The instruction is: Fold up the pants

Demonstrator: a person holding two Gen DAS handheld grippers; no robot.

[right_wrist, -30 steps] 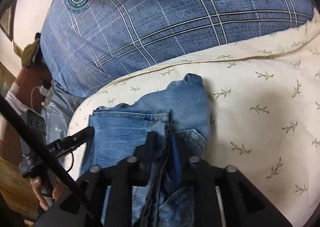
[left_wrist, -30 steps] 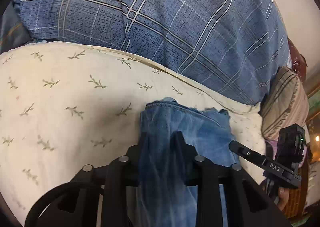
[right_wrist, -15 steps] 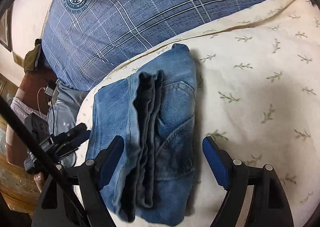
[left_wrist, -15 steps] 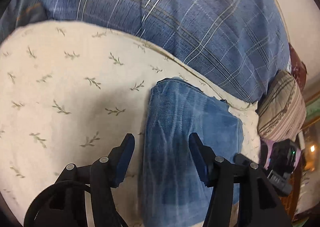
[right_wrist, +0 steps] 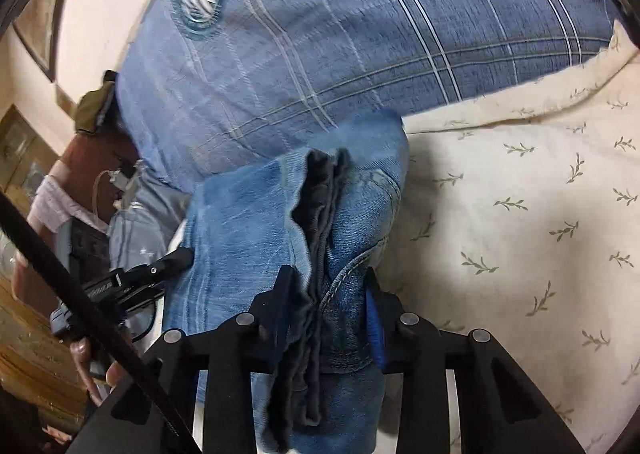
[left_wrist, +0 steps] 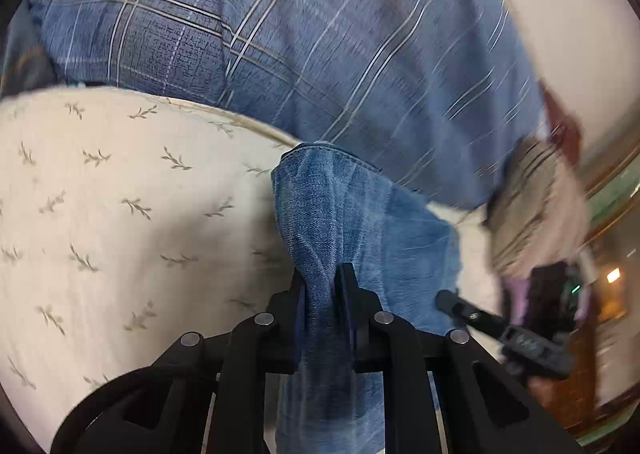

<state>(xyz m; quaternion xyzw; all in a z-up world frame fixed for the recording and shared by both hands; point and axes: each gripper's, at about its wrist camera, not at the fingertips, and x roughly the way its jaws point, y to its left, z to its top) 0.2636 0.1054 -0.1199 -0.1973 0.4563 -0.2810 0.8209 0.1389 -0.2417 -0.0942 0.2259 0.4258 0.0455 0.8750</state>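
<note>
The folded blue jeans (left_wrist: 360,222) lie bunched on the cream leaf-print bedsheet (left_wrist: 120,214). My left gripper (left_wrist: 323,286) is shut on the jeans' near edge, denim pinched between its black fingers. In the right wrist view the jeans (right_wrist: 248,230) show stacked layers with a dark inner edge. My right gripper (right_wrist: 326,294) is shut on that thick folded stack. Each gripper also shows in the other's view: the right one (left_wrist: 520,334) and the left one (right_wrist: 132,282).
A large blue plaid pillow (left_wrist: 280,34) with a round crest lies just behind the jeans, also in the right wrist view (right_wrist: 360,34). A striped beige cushion (left_wrist: 532,198) sits at the right. Wooden furniture (right_wrist: 24,354) stands beside the bed. The sheet (right_wrist: 520,234) spreads to the right.
Half a second ago both grippers were open around the folded jeans. Now both have shut on the denim and the jeans are bunched up and lifted at the near edge.
</note>
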